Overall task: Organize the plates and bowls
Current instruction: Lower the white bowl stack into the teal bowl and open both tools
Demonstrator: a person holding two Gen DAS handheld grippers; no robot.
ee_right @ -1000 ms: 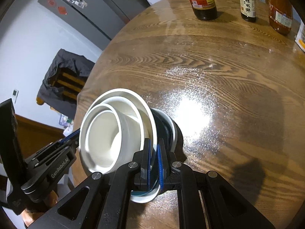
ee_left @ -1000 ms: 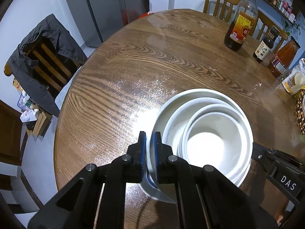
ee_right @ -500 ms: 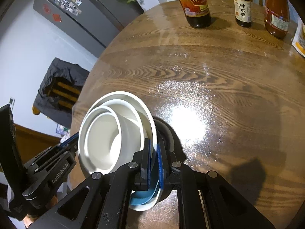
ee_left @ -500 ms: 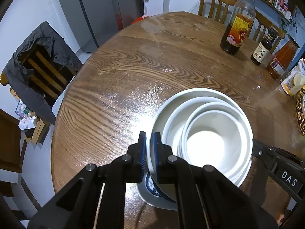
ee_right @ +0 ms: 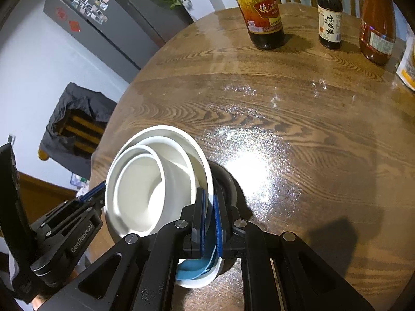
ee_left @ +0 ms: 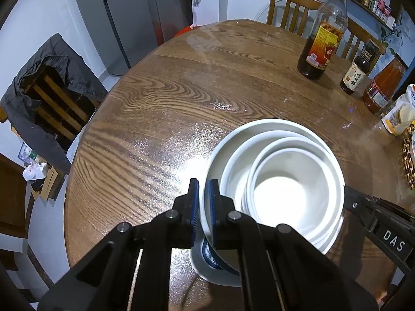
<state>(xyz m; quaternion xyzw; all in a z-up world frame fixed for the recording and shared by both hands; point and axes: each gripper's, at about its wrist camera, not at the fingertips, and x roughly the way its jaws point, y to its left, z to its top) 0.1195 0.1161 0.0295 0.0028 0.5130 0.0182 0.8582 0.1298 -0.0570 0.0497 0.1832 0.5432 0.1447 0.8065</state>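
Observation:
A stack of nested white bowls (ee_left: 282, 191) hangs over the round wooden table (ee_left: 181, 103), held from both sides. My left gripper (ee_left: 204, 199) is shut on the left rim of the outer bowl. My right gripper (ee_right: 209, 207) is shut on its opposite rim; the stack also shows in the right wrist view (ee_right: 155, 181). Right under the stack lies a white plate with a blue inside (ee_right: 199, 272), also seen in the left wrist view (ee_left: 207, 264). I cannot tell whether the stack touches it.
A tall vinegar bottle (ee_left: 321, 33), a small dark sauce bottle (ee_left: 360, 67) and an orange sauce bottle (ee_left: 384, 85) stand at the table's far right, next to a food packet (ee_left: 400, 116). A chair draped with a dark jacket (ee_left: 49, 85) stands left of the table.
Both grippers have lifted the bowl stack higher above the table, and the blue-and-white plate beneath it shows more.

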